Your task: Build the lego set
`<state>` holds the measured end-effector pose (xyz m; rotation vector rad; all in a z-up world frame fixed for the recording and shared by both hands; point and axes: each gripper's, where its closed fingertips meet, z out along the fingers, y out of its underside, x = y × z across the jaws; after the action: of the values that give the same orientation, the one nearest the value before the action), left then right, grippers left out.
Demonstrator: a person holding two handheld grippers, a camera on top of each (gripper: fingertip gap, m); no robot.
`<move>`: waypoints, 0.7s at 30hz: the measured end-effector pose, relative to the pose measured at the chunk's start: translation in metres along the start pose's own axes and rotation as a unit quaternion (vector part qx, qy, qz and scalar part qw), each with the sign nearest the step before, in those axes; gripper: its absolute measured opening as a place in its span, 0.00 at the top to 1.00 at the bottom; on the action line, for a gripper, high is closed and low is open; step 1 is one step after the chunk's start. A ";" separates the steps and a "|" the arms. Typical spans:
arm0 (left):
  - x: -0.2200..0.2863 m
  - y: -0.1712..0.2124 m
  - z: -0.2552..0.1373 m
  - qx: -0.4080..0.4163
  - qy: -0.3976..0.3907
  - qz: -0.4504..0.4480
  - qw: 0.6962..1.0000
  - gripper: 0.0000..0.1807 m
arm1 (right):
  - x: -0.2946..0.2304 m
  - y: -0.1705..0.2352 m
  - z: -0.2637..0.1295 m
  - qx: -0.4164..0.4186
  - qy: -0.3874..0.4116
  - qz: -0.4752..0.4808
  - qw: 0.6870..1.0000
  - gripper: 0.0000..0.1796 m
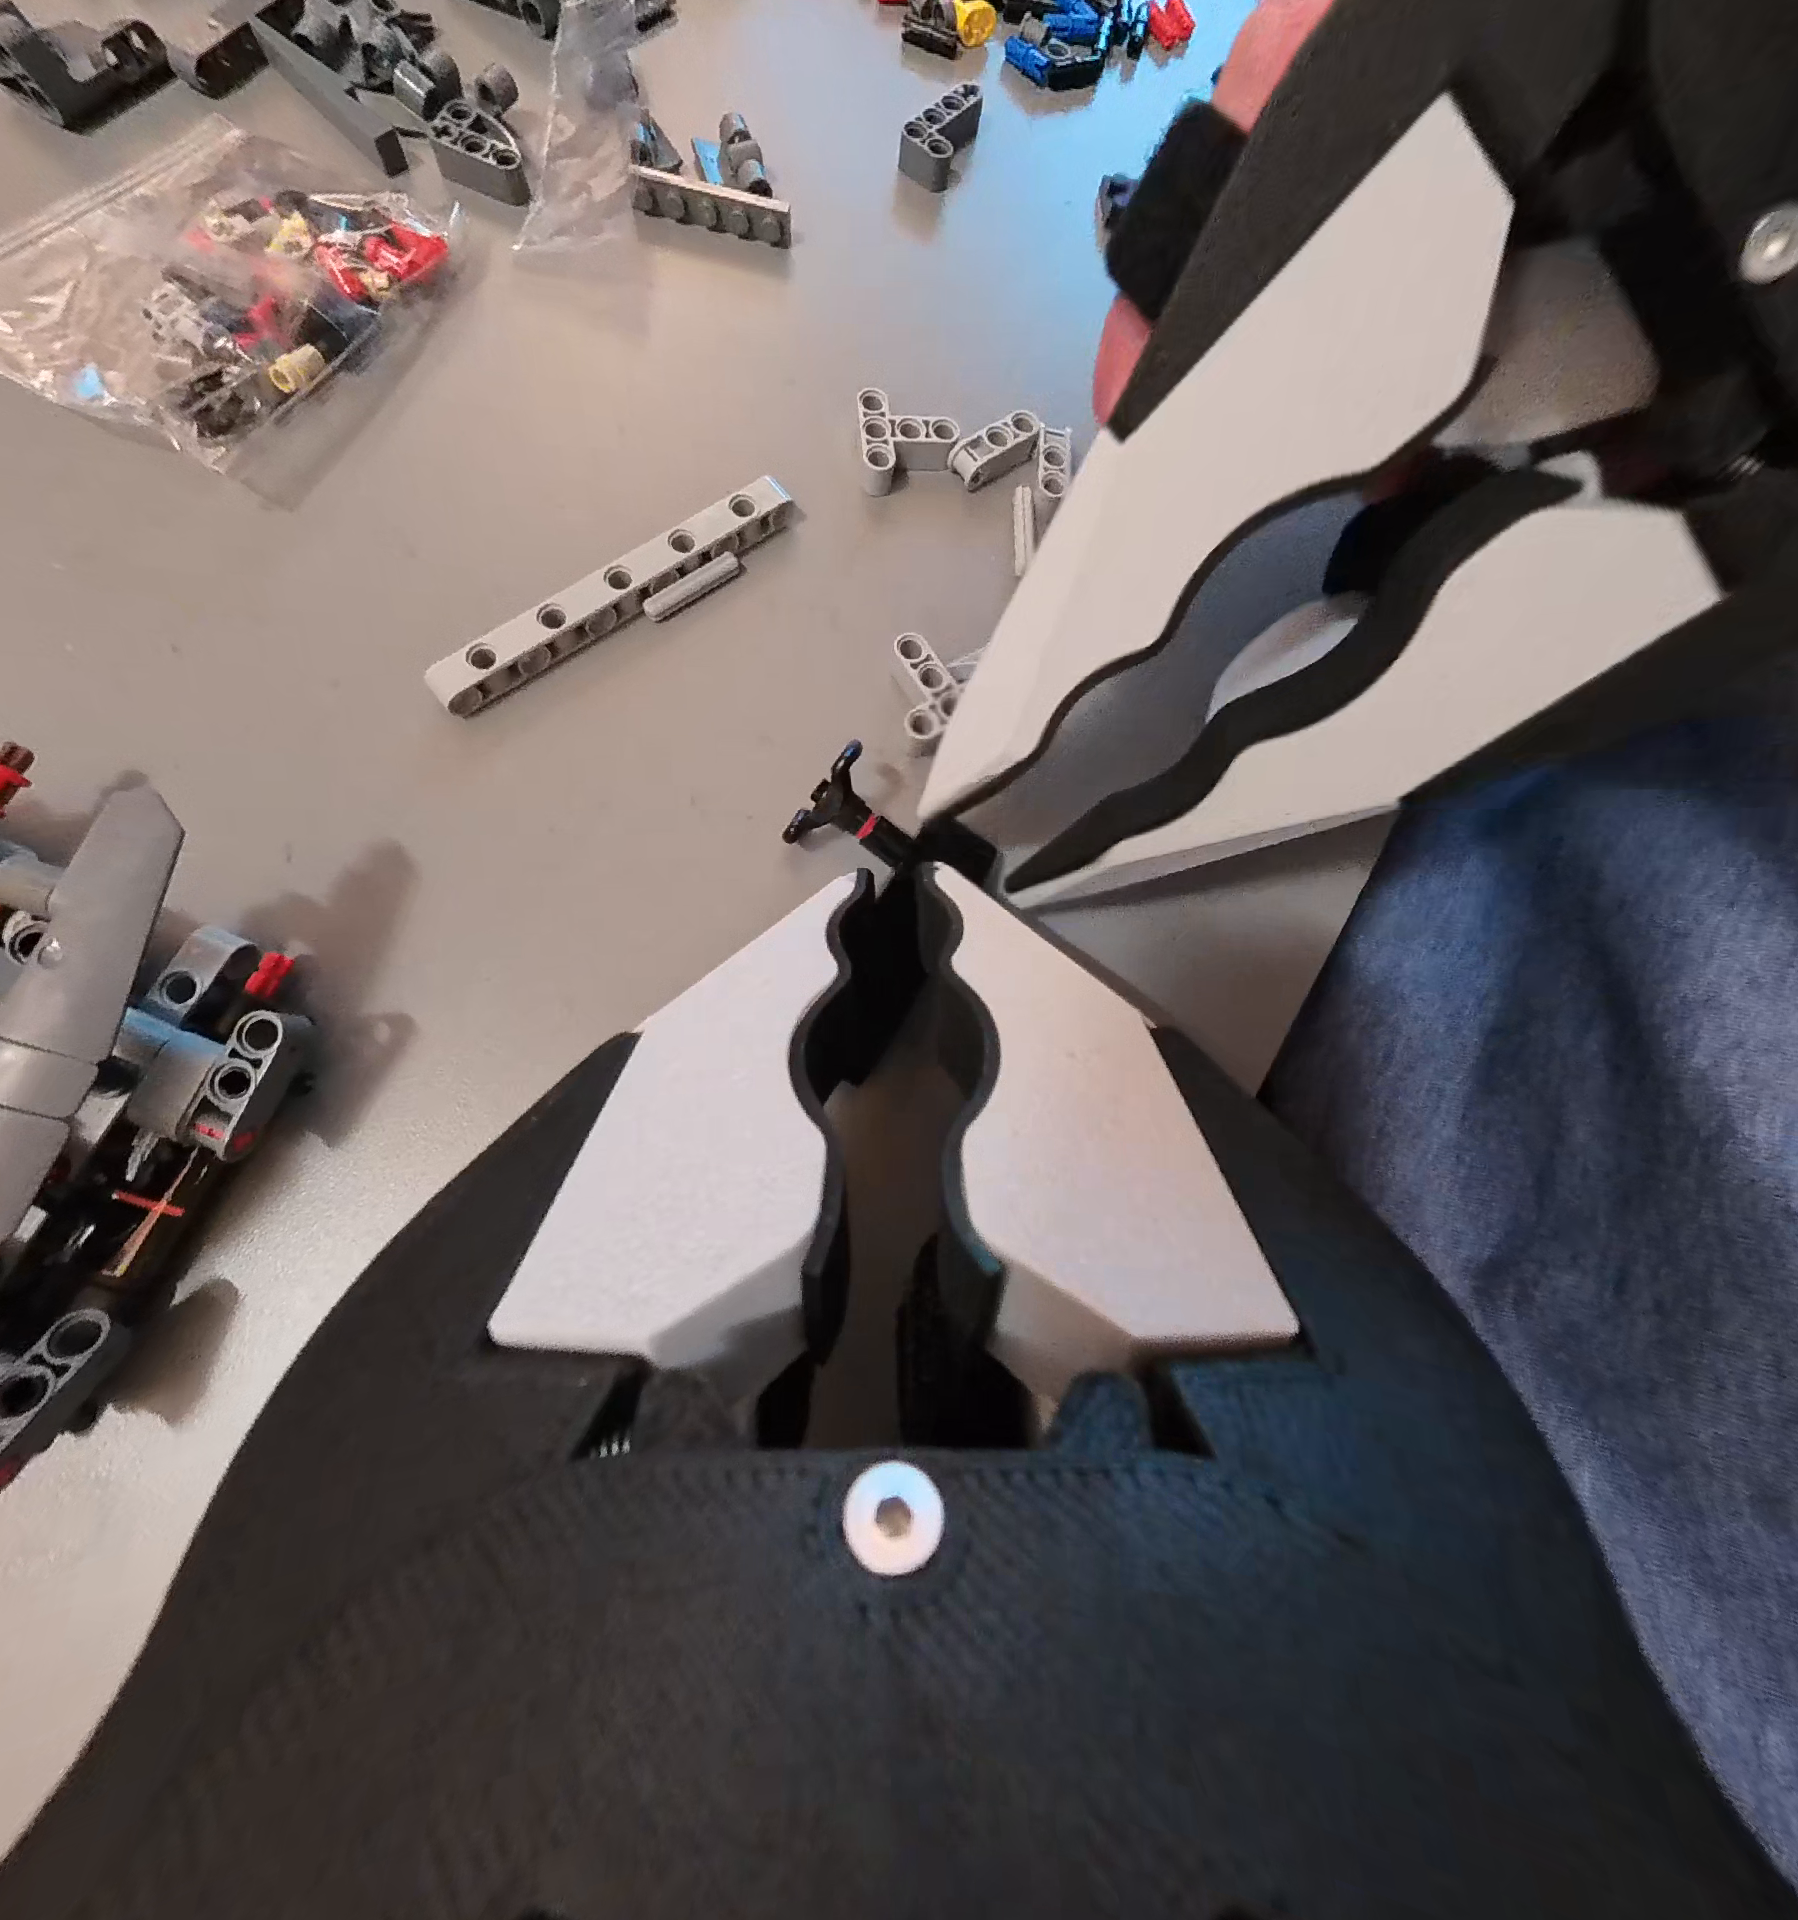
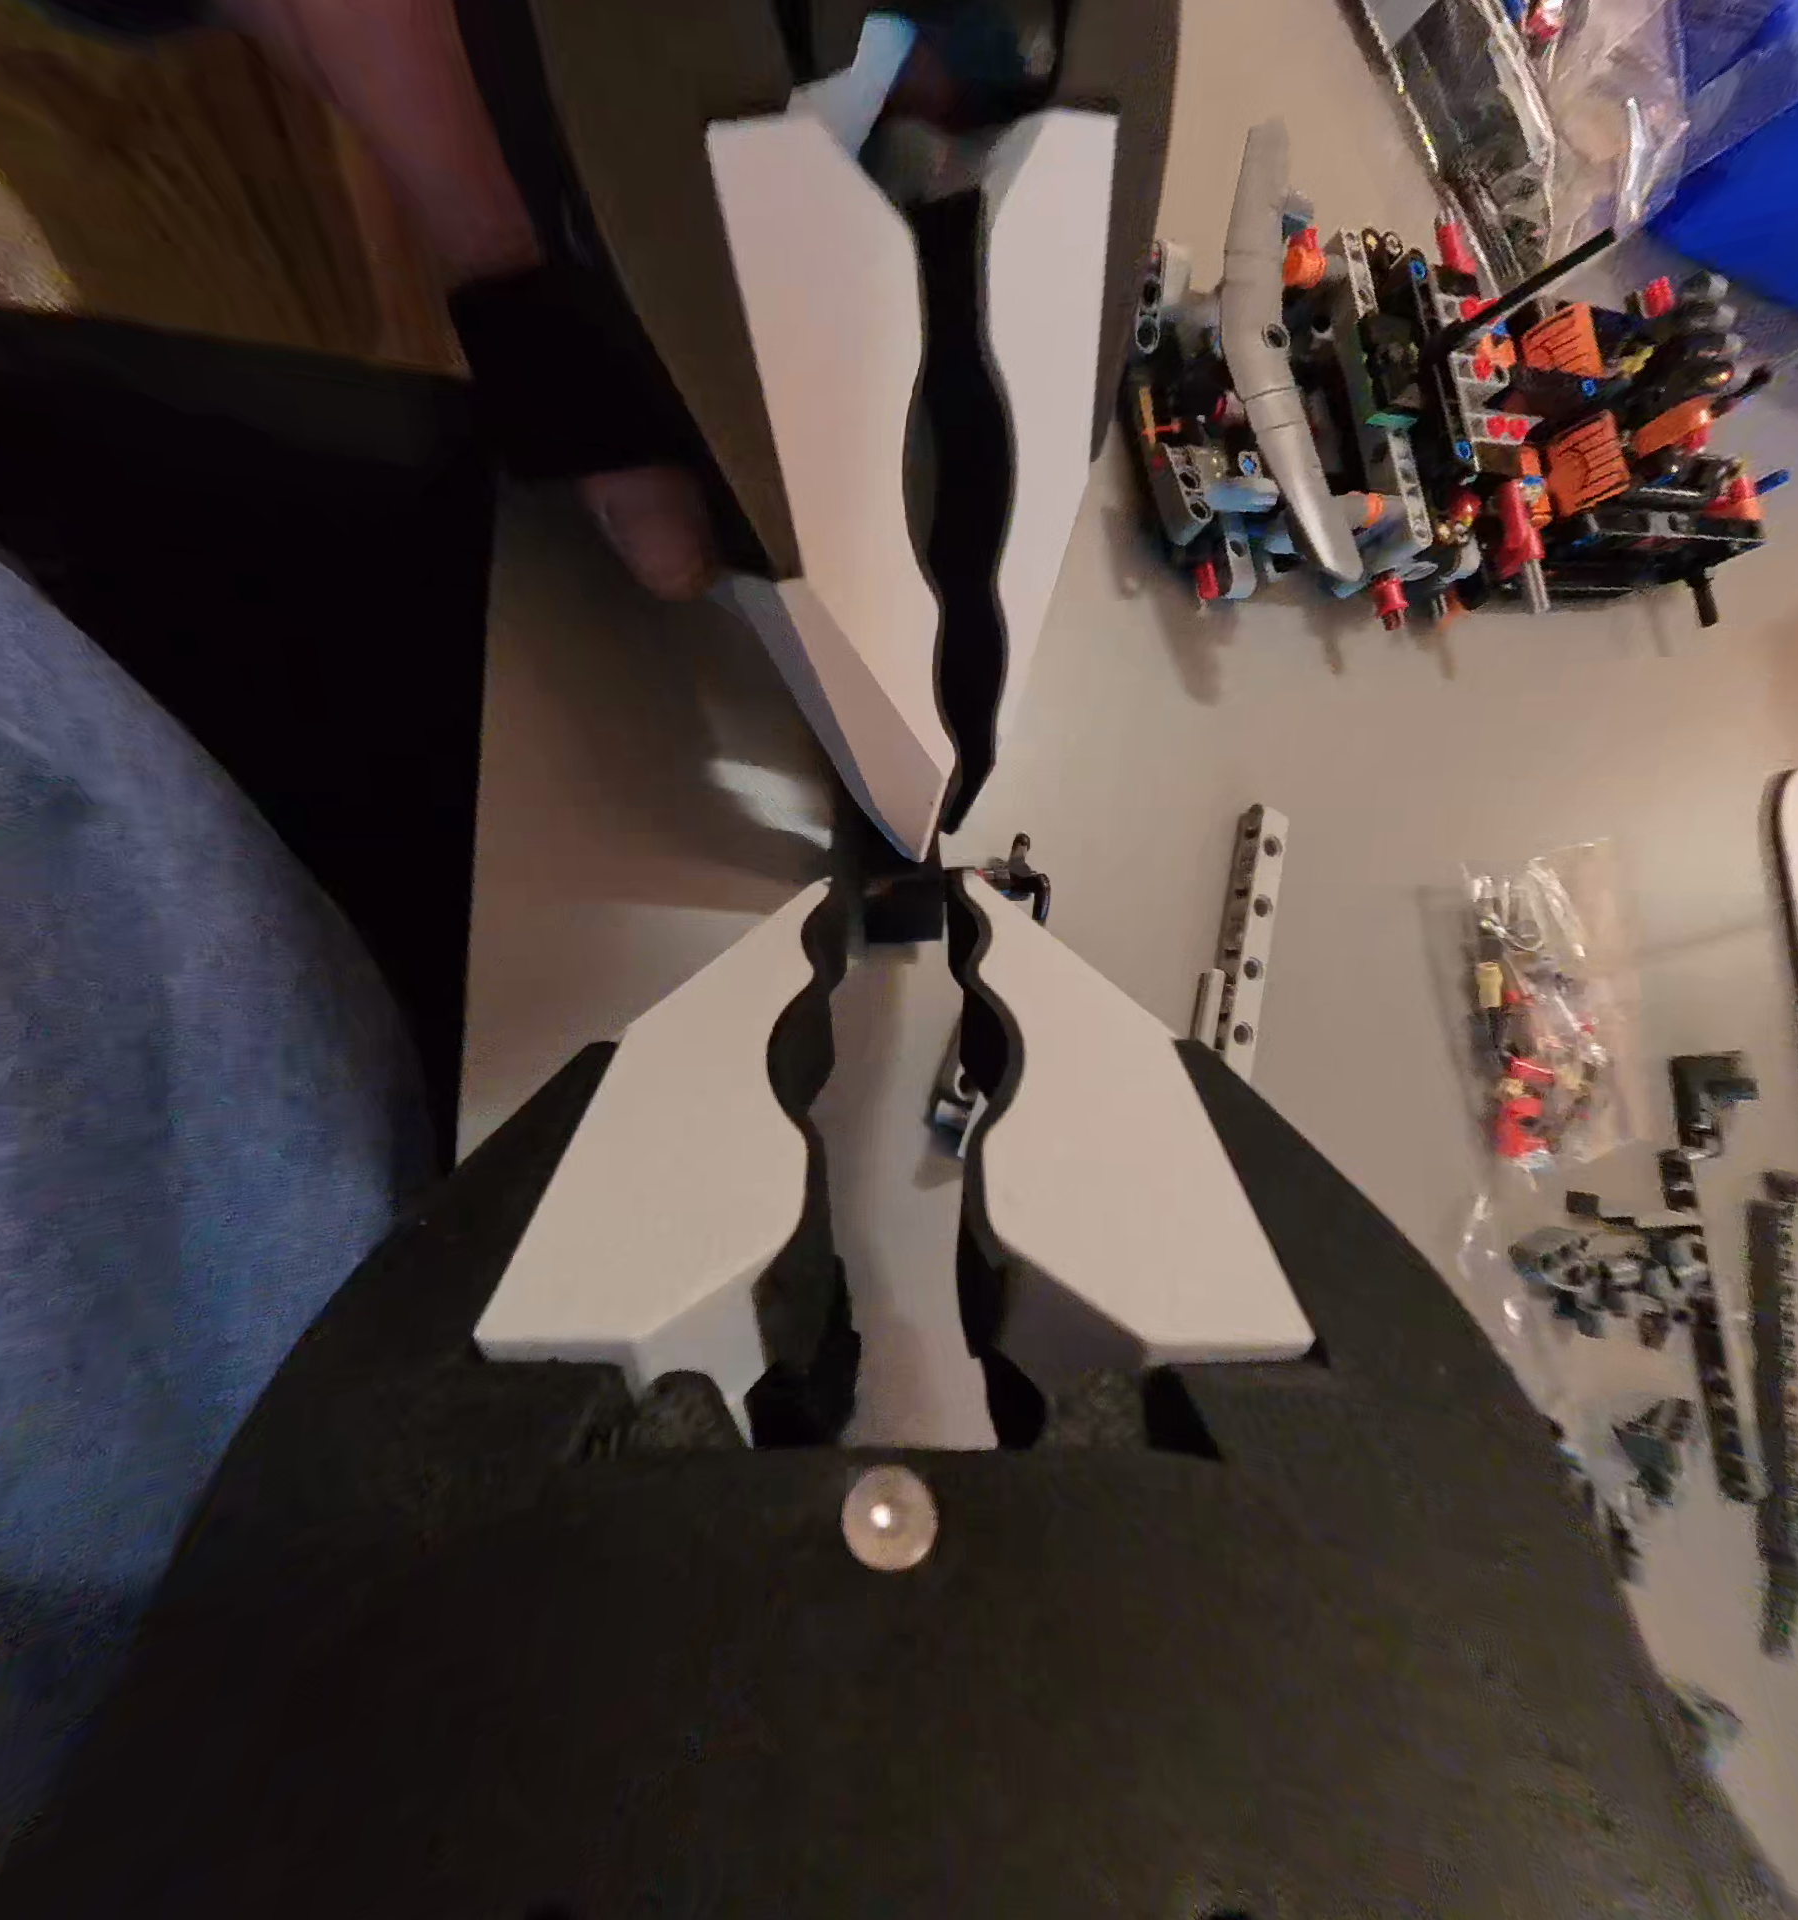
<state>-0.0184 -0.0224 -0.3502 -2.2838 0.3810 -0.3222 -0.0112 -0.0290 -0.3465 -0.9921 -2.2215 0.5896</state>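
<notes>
My left gripper and my right gripper meet tip to tip just above the grey table, near its front edge. The right gripper is shut on a small black block, which also shows in the left wrist view. A thin black part with a red band and a curved end sticks out of the block; it also shows in the right wrist view. The left gripper pinches this part at its base, with its jaws nearly closed.
A partly built model lies on the table. A long grey beam, light grey angled beams, a bag of small parts and dark loose pieces lie around. A person's blue clothing is at the table edge.
</notes>
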 end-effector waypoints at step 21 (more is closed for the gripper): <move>0.002 0.015 -0.001 -0.041 0.001 0.127 0.991 0.90 | -0.001 0.005 0.006 -0.002 -0.004 0.009 1.000 0.93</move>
<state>-0.0198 -0.0336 -0.3603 -2.2816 0.6900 -0.1807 -0.0126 -0.0273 -0.3542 -1.0145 -2.2241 0.5993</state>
